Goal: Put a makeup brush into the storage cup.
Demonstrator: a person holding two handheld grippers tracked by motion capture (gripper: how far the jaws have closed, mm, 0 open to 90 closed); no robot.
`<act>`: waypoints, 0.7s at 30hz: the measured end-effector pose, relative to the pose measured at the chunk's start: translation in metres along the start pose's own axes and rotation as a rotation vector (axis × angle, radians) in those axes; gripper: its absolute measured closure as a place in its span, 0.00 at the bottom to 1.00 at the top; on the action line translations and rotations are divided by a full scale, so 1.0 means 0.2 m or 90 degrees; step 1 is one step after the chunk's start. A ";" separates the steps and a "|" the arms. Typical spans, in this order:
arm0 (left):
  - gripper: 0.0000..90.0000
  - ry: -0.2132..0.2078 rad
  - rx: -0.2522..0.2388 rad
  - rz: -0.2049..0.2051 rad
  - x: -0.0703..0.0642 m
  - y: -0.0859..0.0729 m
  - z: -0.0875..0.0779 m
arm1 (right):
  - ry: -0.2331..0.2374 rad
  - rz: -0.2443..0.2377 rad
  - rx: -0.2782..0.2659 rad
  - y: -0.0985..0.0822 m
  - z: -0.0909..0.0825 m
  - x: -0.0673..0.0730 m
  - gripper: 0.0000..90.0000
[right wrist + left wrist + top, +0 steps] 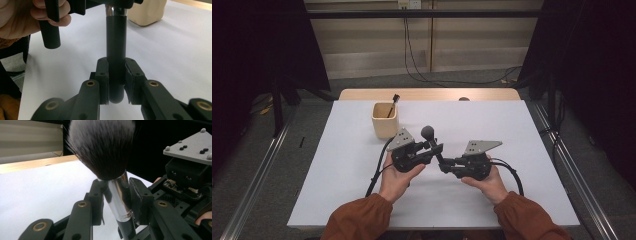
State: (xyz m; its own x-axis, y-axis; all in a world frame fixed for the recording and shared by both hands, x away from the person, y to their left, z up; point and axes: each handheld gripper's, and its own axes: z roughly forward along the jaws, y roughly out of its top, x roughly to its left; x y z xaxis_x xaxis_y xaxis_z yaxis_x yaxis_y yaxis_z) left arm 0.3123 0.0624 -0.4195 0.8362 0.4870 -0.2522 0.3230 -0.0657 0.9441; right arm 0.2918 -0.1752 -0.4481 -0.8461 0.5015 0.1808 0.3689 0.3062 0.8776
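A makeup brush [428,132] with a dark, white-tipped head, a silver ferrule [117,197] and a black handle [116,42] is held above the white table between both grippers. My left gripper [436,148] is shut on the ferrule just under the bristles [102,145], with a pad pressed on each side. My right gripper [445,166] is shut on the rounded lower end of the handle [116,95]. The brush stands tilted, head up and pointing away from me. In the left gripper view, the right gripper's grey plate [192,147] sits close at the right.
A beige cup [385,121] stands behind the left gripper and holds a thin dark brush [392,104]. The cup [150,12] also shows at the top of the right gripper view. A white sheet [512,130] covers the table, and cables trail from both grippers.
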 end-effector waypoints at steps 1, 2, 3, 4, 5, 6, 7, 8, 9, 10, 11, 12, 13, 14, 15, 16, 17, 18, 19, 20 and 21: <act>0.74 0.003 0.003 0.002 0.00 0.00 0.00 | 0.001 -0.001 0.000 0.00 0.00 0.00 0.84; 0.74 0.003 0.007 0.004 -0.01 0.00 0.00 | 0.001 0.000 0.001 0.00 0.00 0.00 0.84; 0.74 0.003 0.008 0.003 -0.01 0.00 0.00 | 0.002 0.002 0.002 0.00 0.00 0.00 0.84; 0.74 0.001 0.009 -0.001 -0.01 0.00 0.00 | 0.003 0.003 0.003 0.00 0.00 0.00 0.84; 0.75 -0.001 0.010 -0.001 -0.01 0.00 0.00 | 0.004 0.004 0.004 0.00 0.00 0.00 0.84; 0.75 -0.001 0.010 -0.001 -0.01 0.00 0.00 | 0.003 0.003 0.005 0.00 0.00 0.00 0.84; 0.75 -0.003 0.010 0.000 -0.01 0.00 0.00 | 0.002 0.002 0.005 0.00 0.01 0.00 0.83; 0.76 -0.007 0.010 -0.002 -0.02 0.00 0.00 | 0.003 0.002 0.005 0.00 0.01 0.00 0.83; 0.77 -0.010 0.012 -0.001 -0.02 0.01 0.00 | 0.003 0.003 0.006 0.00 0.01 0.00 0.83; 0.77 -0.015 0.012 0.000 -0.02 0.01 0.00 | 0.003 0.003 0.005 0.00 0.01 0.00 0.83; 0.78 -0.016 0.014 0.001 -0.03 0.01 0.00 | 0.003 0.004 0.005 0.00 0.01 0.00 0.82; 0.78 -0.014 0.014 0.001 -0.03 0.01 0.00 | 0.004 0.005 0.005 0.00 0.01 0.00 0.82; 0.78 -0.016 0.016 0.002 -0.03 0.01 0.01 | 0.005 0.004 0.006 0.00 0.01 0.00 0.82; 0.78 -0.017 0.017 0.002 -0.03 0.01 0.00 | 0.003 0.001 0.009 0.00 0.01 0.00 0.82; 0.78 -0.017 0.016 0.002 -0.03 0.01 0.00 | 0.001 0.000 0.009 0.00 0.01 0.00 0.82; 0.78 -0.018 0.016 0.003 -0.04 0.01 0.00 | 0.002 0.003 0.008 0.00 0.00 0.00 0.81; 0.78 -0.016 0.015 0.004 -0.04 0.01 0.00 | 0.002 0.003 0.008 0.00 0.00 0.00 0.81; 0.78 -0.016 0.016 0.006 -0.04 0.01 0.00 | 0.003 0.003 0.006 0.00 0.00 -0.01 0.79; 0.79 -0.017 0.021 0.007 -0.04 0.01 0.00 | 0.005 0.005 0.003 0.00 0.00 -0.01 0.77; 0.79 -0.019 0.021 0.006 -0.04 0.01 0.00 | 0.004 0.006 0.003 0.00 0.00 -0.01 0.75; 0.79 -0.021 0.023 0.003 -0.04 0.01 0.00 | 0.003 0.007 0.003 0.00 0.00 -0.01 0.74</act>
State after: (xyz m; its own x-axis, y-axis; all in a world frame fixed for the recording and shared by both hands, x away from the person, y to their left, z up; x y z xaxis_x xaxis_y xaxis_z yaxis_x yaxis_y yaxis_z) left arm 0.3069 0.0579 -0.4167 0.8515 0.4580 -0.2552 0.3345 -0.0998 0.9371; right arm 0.2932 -0.1760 -0.4486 -0.8433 0.5017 0.1927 0.3805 0.3042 0.8733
